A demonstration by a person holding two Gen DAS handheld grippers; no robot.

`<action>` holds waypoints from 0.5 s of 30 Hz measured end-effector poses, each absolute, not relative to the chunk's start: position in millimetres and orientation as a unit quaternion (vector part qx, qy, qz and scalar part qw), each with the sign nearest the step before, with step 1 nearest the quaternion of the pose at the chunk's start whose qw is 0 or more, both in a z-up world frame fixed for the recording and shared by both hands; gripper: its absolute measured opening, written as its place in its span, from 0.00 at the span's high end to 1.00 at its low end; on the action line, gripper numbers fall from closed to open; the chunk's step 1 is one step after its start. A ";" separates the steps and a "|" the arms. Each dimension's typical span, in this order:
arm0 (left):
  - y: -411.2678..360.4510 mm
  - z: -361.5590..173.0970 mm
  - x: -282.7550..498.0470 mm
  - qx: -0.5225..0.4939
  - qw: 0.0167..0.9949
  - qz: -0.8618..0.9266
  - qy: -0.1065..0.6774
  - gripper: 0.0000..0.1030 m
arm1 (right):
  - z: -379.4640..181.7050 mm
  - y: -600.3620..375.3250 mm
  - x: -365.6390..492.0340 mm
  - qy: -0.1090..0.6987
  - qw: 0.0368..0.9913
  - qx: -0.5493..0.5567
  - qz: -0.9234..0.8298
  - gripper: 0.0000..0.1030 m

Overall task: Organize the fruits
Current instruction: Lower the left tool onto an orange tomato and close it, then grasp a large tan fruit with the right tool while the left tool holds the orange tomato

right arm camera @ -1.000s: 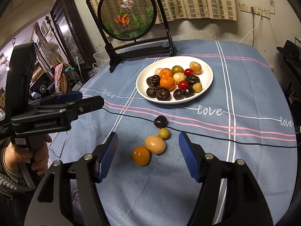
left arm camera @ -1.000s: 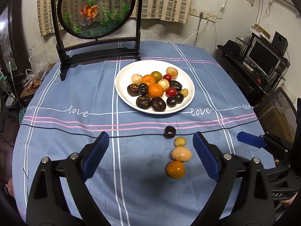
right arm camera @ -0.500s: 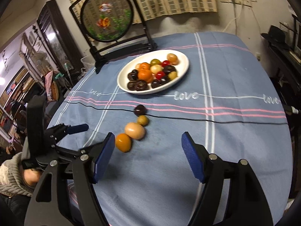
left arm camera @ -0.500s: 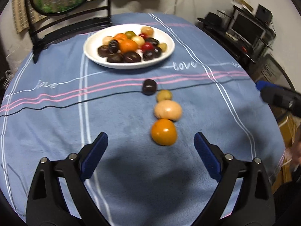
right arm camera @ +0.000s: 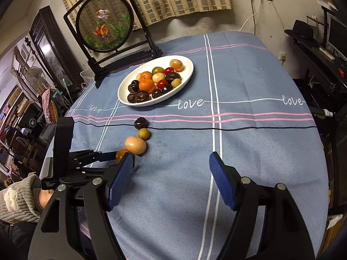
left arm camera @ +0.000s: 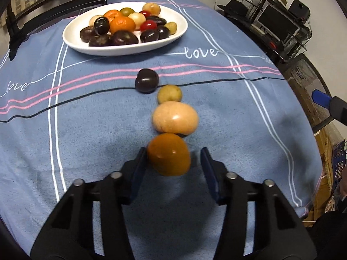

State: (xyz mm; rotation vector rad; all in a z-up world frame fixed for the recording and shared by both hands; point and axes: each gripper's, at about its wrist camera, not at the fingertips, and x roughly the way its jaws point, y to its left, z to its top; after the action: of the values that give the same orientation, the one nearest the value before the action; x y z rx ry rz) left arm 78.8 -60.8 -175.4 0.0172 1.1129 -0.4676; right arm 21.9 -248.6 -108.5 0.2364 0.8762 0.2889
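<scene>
Several fruits lie in a row on the blue cloth: a dark plum [left arm camera: 146,83], a small yellow-green fruit [left arm camera: 169,93], a pale peach-coloured fruit [left arm camera: 175,118] and an orange fruit [left arm camera: 169,157]. My left gripper [left arm camera: 172,162] is open with its jaws on either side of the orange fruit; a gap shows on the right side. In the right wrist view the row [right arm camera: 135,144] lies left of centre. My right gripper [right arm camera: 171,173] is open and empty above bare cloth. A white plate [left arm camera: 182,30] holds several fruits.
A round fish screen on a black stand [right arm camera: 104,23] stands behind the plate [right arm camera: 188,73]. The table edge curves off at right, with a desk and monitor [left arm camera: 275,19] beyond. Furniture clutters the left side [right arm camera: 32,99].
My left gripper dropped and moved forward to the orange fruit, and its jaws narrowed around it. My right gripper drew back and to the right, staying open.
</scene>
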 end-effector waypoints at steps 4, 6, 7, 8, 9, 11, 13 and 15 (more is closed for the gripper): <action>-52.1 -173.8 77.3 -0.003 0.826 -0.218 0.520 0.62 | -112.1 -241.3 24.0 0.428 0.885 0.109 0.149 0.29; -46.9 -170.4 74.2 -0.002 0.829 -0.214 0.517 0.62 | -115.2 -235.2 28.2 0.433 0.881 0.107 0.158 0.29; -41.5 -167.5 71.4 -0.003 0.831 -0.209 0.515 0.62 | -117.2 -231.3 31.0 0.435 0.879 0.105 0.164 0.29; -38.1 -165.0 69.1 -0.004 0.833 -0.205 0.514 0.62 | -120.9 -224.2 34.9 0.440 0.876 0.099 0.173 0.29; -33.0 -162.5 67.5 -0.004 0.835 -0.200 0.513 0.62 | -123.8 -218.4 38.2 0.444 0.873 0.094 0.181 0.29; -20.6 -158.1 61.9 -0.003 0.840 -0.186 0.510 0.62 | -132.5 -204.1 45.8 0.454 0.863 0.087 0.203 0.29; -7.8 -154.9 57.4 -0.008 0.843 -0.173 0.509 0.62 | -141.2 -187.7 52.8 0.465 0.853 0.078 0.223 0.29; 7.4 -152.6 51.0 -0.013 0.847 -0.158 0.508 0.62 | -150.2 -171.0 59.0 0.475 0.845 0.063 0.240 0.29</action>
State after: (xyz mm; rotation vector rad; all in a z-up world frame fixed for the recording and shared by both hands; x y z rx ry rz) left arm 51.0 7.4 -152.6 -0.0277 1.0720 -0.3328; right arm 59.0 -171.0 -150.2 0.1324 1.0016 0.5062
